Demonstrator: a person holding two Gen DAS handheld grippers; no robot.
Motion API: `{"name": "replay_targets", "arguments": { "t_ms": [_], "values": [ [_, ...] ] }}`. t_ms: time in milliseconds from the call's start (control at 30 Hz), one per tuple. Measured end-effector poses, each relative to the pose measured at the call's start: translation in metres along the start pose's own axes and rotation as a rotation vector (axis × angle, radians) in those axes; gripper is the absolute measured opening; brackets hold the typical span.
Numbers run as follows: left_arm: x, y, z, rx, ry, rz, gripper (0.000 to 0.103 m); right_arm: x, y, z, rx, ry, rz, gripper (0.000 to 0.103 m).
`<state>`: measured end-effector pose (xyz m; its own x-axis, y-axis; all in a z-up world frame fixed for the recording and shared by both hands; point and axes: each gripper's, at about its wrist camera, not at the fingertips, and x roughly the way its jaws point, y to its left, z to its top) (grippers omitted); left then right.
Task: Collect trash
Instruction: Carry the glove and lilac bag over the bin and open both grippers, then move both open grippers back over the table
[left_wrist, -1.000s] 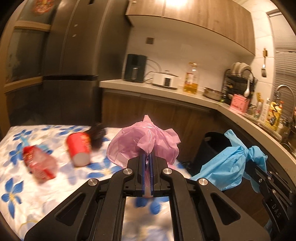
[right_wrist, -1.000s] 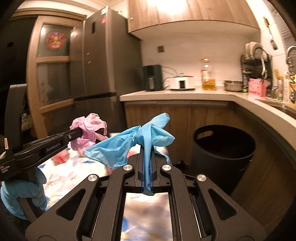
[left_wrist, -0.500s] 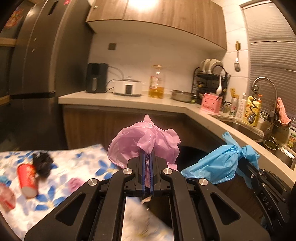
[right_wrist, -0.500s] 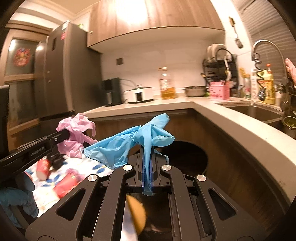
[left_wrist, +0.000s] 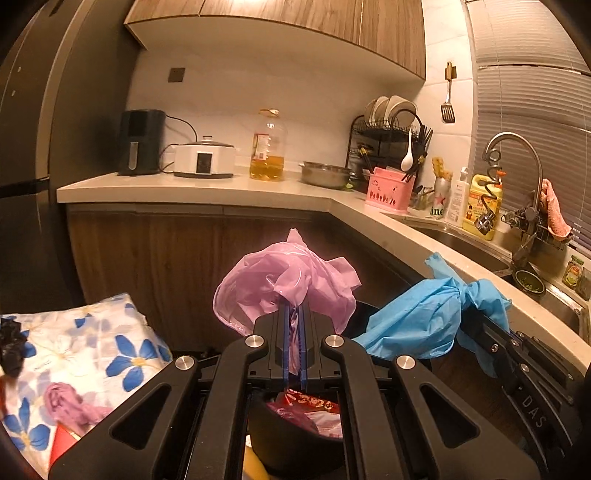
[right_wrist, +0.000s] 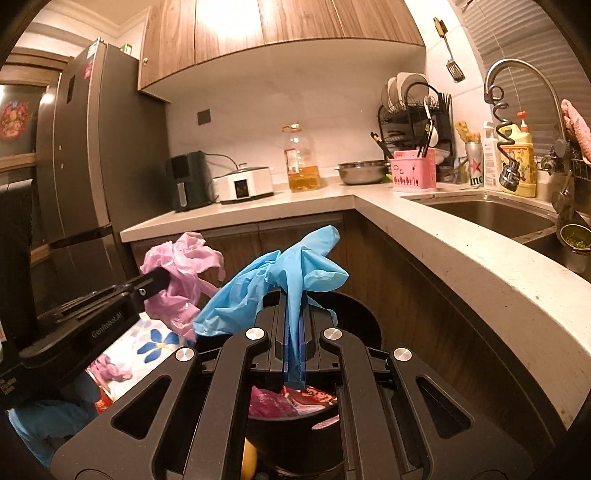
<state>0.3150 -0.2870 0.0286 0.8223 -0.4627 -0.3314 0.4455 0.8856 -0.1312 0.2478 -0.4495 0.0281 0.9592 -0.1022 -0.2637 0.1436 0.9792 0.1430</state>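
Note:
My left gripper (left_wrist: 294, 314) is shut on a crumpled pink plastic bag (left_wrist: 284, 284), which bulges above the pads. Beside it, my right gripper (right_wrist: 294, 306) is shut on a blue plastic glove (right_wrist: 280, 284). Both hang over a black trash bin (right_wrist: 354, 317) below the counter, with red and pink wrappers (left_wrist: 314, 406) inside it. In the left wrist view the blue glove (left_wrist: 424, 317) and right gripper (left_wrist: 469, 325) show at right. In the right wrist view the pink bag (right_wrist: 181, 269) and left gripper (right_wrist: 162, 280) show at left.
A flowered table (left_wrist: 85, 343) at left still carries a pink scrap (left_wrist: 66, 406), a black scrap (left_wrist: 11, 343) and a red item. The L-shaped counter (right_wrist: 443, 251) with a sink (right_wrist: 491, 218) wraps behind and right of the bin. A fridge (right_wrist: 85, 166) stands far left.
Both grippers have swung right, away from the table, and now hang over the bin. The table with its red cup has slid to the left edge of view. Both grips are unchanged.

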Motion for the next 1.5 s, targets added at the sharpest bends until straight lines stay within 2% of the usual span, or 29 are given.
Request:
{"name": "replay_targets", "arguments": {
  "t_ms": [500, 567, 600, 667, 800, 833, 900, 967, 1100, 1167, 1233, 1400, 1500],
  "values": [
    [0.036, -0.004, -0.011, 0.011, 0.076, -0.04, 0.007, 0.035, -0.011, -0.001, 0.042, 0.055, 0.004, 0.007],
    [0.037, -0.005, -0.011, 0.007, 0.078, -0.043, 0.016, 0.035, -0.01, -0.001, 0.039, 0.057, 0.001, 0.012],
    [0.037, -0.005, -0.011, 0.005, 0.079, -0.045, 0.02, 0.036, -0.01, -0.001, 0.038, 0.058, -0.001, 0.019],
    [0.037, -0.005, -0.012, 0.009, 0.074, -0.048, 0.032, 0.036, -0.01, -0.002, 0.04, 0.059, -0.002, 0.025],
    [0.035, -0.003, -0.011, 0.007, 0.067, -0.042, 0.045, 0.036, -0.011, -0.001, 0.039, 0.061, -0.008, 0.037],
    [0.035, -0.002, -0.011, -0.002, 0.065, -0.041, 0.052, 0.036, -0.011, -0.001, 0.041, 0.061, -0.011, 0.039],
    [0.032, 0.002, -0.01, -0.021, 0.059, -0.038, 0.055, 0.035, -0.012, -0.002, 0.044, 0.063, -0.017, 0.047],
    [0.029, 0.005, -0.009, -0.028, 0.055, -0.023, 0.064, 0.034, -0.012, -0.003, 0.046, 0.064, -0.021, 0.049],
    [0.021, 0.01, -0.009, -0.039, 0.05, 0.001, 0.074, 0.031, -0.012, -0.004, 0.05, 0.067, -0.022, 0.059],
    [0.016, 0.013, -0.01, -0.037, 0.05, 0.021, 0.082, 0.029, -0.009, -0.004, 0.045, 0.066, -0.022, 0.063],
    [0.009, 0.016, -0.012, -0.036, 0.047, 0.043, 0.087, 0.025, -0.007, -0.005, 0.04, 0.066, -0.02, 0.066],
    [-0.01, 0.03, -0.018, -0.032, 0.053, 0.12, 0.089, 0.014, -0.003, -0.009, 0.052, 0.075, -0.006, 0.078],
    [-0.028, 0.037, -0.022, -0.04, 0.04, 0.16, 0.097, 0.006, 0.003, -0.013, 0.043, 0.079, -0.002, 0.081]
  ]
}}
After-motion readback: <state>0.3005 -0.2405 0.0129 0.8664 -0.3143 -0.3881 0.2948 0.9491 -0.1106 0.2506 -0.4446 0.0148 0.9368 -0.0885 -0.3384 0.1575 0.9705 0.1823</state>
